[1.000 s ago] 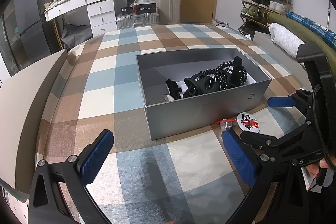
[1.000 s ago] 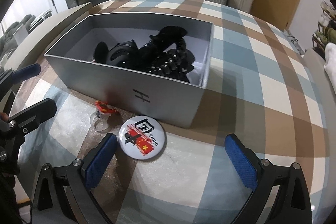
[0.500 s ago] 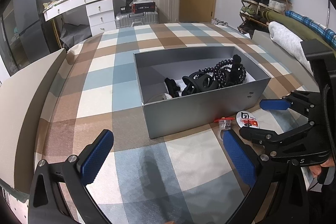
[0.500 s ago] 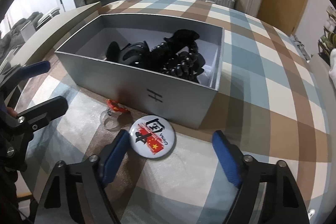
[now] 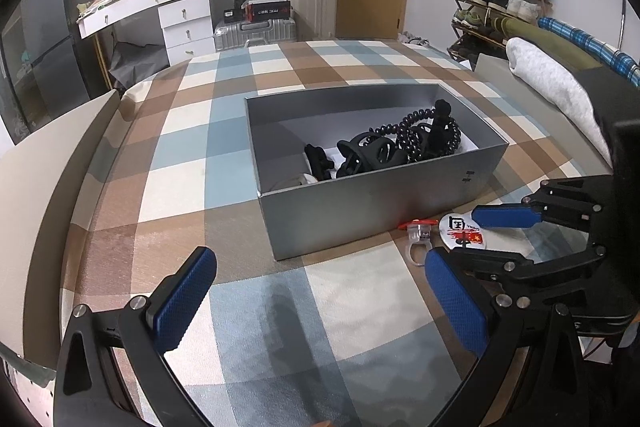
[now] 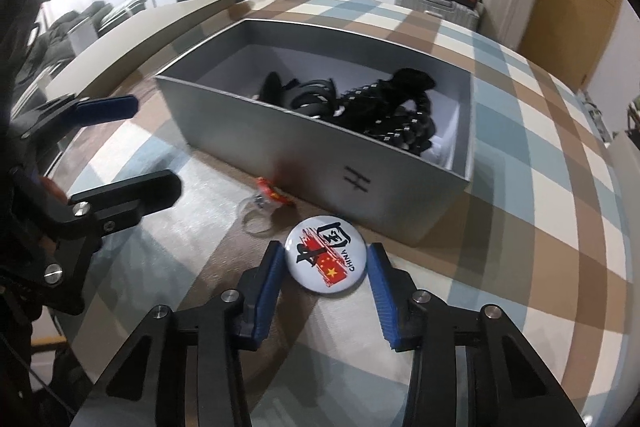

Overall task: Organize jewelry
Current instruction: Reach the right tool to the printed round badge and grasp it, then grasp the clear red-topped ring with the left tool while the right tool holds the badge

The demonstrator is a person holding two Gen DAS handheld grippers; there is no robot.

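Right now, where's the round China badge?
In the right wrist view, the badge lies on the checked cloth between the right tool's fingertips, just before the grey box.

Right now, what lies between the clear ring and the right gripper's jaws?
Only the round badge, flat on the checked cloth between the jaws, beside the ring; right wrist view.

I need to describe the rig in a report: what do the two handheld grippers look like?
Both look alike. The left gripper and right gripper have black angular frames with triangular cut-outs and silver screw heads at the joints. Each finger carries a long blue pad with a fine cross-hatched texture. No cables or sleeves can be made out.
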